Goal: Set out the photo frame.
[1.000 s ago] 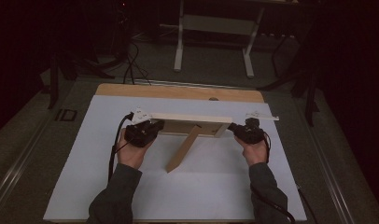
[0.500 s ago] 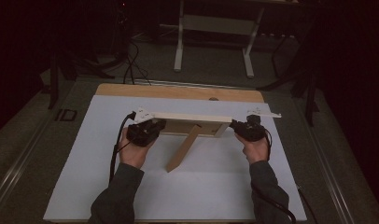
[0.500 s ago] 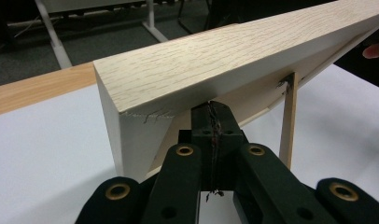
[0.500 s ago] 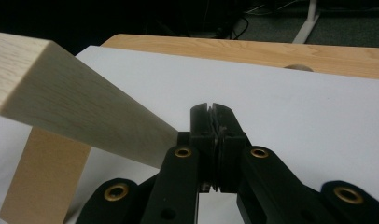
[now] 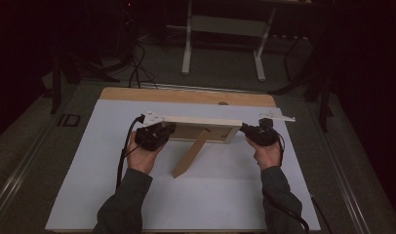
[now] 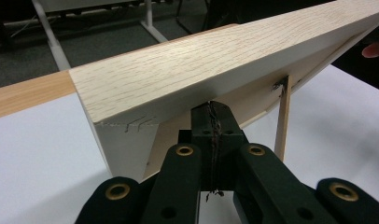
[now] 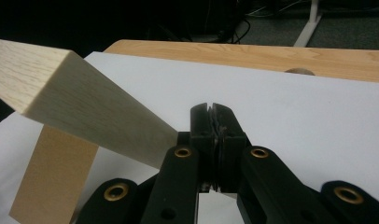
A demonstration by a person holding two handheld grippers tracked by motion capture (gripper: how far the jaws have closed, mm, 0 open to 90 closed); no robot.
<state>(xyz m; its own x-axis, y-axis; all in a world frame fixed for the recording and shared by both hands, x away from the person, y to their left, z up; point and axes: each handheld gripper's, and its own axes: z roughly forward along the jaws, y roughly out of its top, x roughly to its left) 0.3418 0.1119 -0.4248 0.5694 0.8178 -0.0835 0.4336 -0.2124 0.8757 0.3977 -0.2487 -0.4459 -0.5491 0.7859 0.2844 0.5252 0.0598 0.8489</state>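
A light wooden picture frame [image 5: 201, 122] stands on its edge on the white table top [image 5: 137, 204], its back towards me and its prop leg [image 5: 191, 153] reaching forward. My left gripper [image 5: 164, 130] is at the frame's left end. In the left gripper view its jaws are pressed together, and the left gripper [image 6: 211, 112] has its tips tucked under the rim of the frame [image 6: 215, 70], beside the leg [image 6: 283, 116]. My right gripper [image 5: 247, 130] is at the right end. The right gripper [image 7: 211, 112] is shut, and the corner of the frame [image 7: 61, 88] rests against its left jaw.
A bare wood strip [image 5: 186, 95] runs along the table's far edge, with a round hole [image 5: 223, 103] in it. Beyond the table a white desk stand [image 5: 225, 24] and cables [image 5: 132, 63] are on the dark floor. Both forearms come in over the near half.
My left gripper has crept slightly right, closer against the frame. The frame and the right gripper have hardly moved.
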